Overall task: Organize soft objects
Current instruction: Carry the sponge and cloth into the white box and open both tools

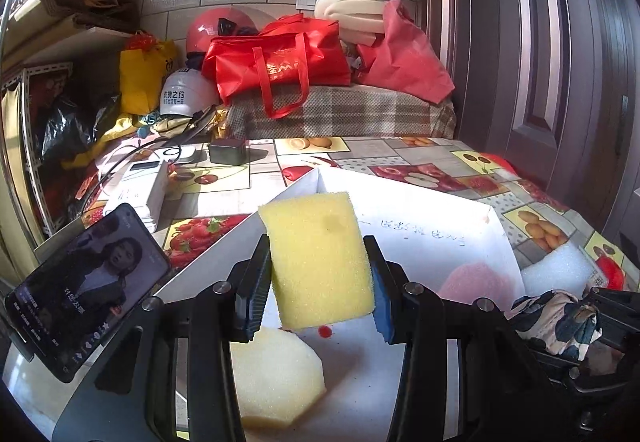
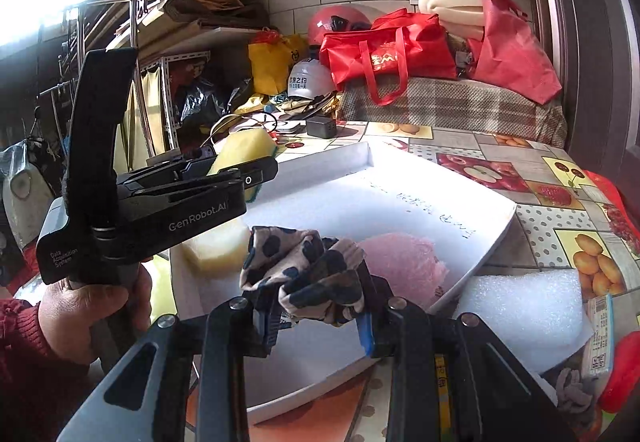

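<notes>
Left fingers (image 1: 320,282): clamped on the yellow sponge (image 1: 318,258), centre frame, above the white tray (image 1: 440,209).
Right fingers (image 2: 316,312): pinching the spotted cloth (image 2: 304,266), lower centre, over the tray.
Tray: on the bench (image 1: 400,153).

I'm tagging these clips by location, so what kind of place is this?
Most likely a cluttered corner of a home, used for storage. A table under a fruit-print oilcloth stands against a tiled wall, helmets and red shopping bags are piled behind it, and a metal shelf rack holds more bags.

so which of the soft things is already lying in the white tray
The pale foam block and the pink pad; the yellow sponge and spotted cloth are held in tools.
</notes>
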Available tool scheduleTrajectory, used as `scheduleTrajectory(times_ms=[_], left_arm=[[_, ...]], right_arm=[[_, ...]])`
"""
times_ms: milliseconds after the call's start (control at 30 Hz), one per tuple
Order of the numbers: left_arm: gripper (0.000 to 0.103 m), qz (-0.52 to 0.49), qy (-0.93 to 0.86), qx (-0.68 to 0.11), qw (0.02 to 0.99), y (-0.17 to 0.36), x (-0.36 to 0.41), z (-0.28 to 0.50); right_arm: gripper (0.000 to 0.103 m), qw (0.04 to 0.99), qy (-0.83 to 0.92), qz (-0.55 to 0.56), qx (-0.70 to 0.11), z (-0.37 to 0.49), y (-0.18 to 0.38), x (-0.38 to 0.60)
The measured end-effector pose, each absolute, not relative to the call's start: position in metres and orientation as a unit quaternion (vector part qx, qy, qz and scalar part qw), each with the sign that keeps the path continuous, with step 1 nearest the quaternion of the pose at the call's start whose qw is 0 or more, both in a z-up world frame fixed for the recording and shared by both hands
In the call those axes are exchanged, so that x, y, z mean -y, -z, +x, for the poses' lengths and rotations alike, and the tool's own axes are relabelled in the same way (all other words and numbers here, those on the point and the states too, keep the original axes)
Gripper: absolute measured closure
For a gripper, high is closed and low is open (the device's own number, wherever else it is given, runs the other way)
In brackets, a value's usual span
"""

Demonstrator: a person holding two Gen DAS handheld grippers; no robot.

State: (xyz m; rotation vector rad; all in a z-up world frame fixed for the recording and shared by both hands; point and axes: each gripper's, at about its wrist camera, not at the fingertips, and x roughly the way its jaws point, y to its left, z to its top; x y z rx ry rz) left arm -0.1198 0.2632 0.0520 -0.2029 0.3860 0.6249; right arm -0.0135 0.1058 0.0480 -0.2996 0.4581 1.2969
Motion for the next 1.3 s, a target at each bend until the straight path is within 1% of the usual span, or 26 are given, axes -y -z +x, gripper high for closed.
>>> scheduleTrajectory(times_ms=[233, 367, 533, 867, 900, 933, 967, 1000, 1033, 1067, 1300], left_arm=[[0.06, -0.09, -0.313, -0.194, 0.925, -0.052, -0.27, -0.109], [0.06, -0.103, -0.312, -0.203, 0.922, -0.05, -0.278, -0.107], [0.06, -0.121, -0.312, -0.204, 0.92, -0.049, -0.284, -0.109], [0.06, -0.102, -0.323, -0.201, 0.919, -0.051, -0.277, -0.106], [0.056, -0.1, -0.327, -0.2, 0.918, -0.051, -0.276, -0.107], [0.052, -0.097, -0.33, -0.197, 0.918, -0.052, -0.276, -0.108], [0.039, -0.095, -0.332, -0.193, 0.918, -0.052, -0.274, -0.109], [0.02, -0.091, -0.338, -0.184, 0.919, -0.053, -0.273, -0.113], [0.011, -0.09, -0.34, -0.175, 0.919, -0.054, -0.271, -0.116], [0.0, -0.088, -0.343, -0.169, 0.92, -0.055, -0.27, -0.118], [0.0, -0.081, -0.358, -0.148, 0.918, -0.056, -0.269, -0.124]], right_arm=[[0.072, 0.764, -0.58, -0.133, -0.249, -0.002, -0.042, -0.131], [0.072, 0.768, -0.566, -0.138, -0.265, 0.002, -0.039, -0.143], [0.072, 0.772, -0.564, -0.148, -0.252, -0.004, -0.041, -0.142], [0.071, 0.777, -0.559, -0.155, -0.245, -0.006, -0.041, -0.144], [0.07, 0.777, -0.558, -0.157, -0.244, -0.007, -0.041, -0.144], [0.067, 0.777, -0.558, -0.158, -0.245, -0.007, -0.041, -0.144], [0.047, 0.777, -0.557, -0.16, -0.245, -0.007, -0.04, -0.145], [0.022, 0.778, -0.556, -0.16, -0.245, -0.007, -0.04, -0.145], [0.015, 0.78, -0.555, -0.158, -0.243, -0.007, -0.041, -0.143], [0.015, 0.782, -0.553, -0.156, -0.239, -0.008, -0.041, -0.142], [0.013, 0.788, -0.549, -0.155, -0.23, -0.01, -0.043, -0.14]])
